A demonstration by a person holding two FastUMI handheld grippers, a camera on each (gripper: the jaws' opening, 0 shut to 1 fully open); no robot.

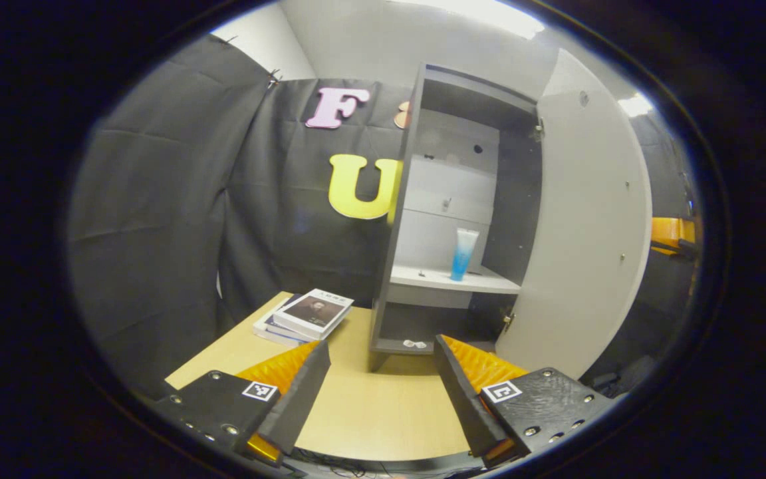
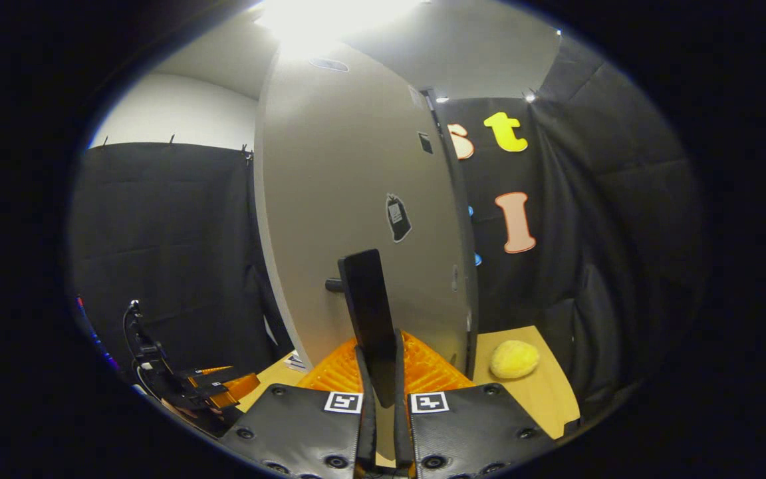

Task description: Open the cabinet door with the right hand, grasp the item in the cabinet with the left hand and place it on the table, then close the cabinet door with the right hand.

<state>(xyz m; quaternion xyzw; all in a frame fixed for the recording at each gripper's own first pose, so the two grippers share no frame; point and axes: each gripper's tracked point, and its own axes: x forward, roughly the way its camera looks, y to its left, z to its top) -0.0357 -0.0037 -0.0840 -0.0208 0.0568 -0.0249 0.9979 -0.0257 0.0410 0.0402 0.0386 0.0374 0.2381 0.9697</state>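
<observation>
The booth is walled with black cloth (image 1: pixel 157 199); a white ceiling (image 1: pixel 383 40) is lit brightly above a wooden table (image 1: pixel 383 412).

Cabinet door (image 1: pixel 582 219) swung wide (shelf (image 1: pixel 449 279) mouth unobstructed).

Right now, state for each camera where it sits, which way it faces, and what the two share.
Left gripper view: rides the left gripper, open over the table, facing the open cabinet and tube.
Right gripper view: rides the right gripper, shut on the door handle, facing the door's outside.
Shared: door, table.
</observation>
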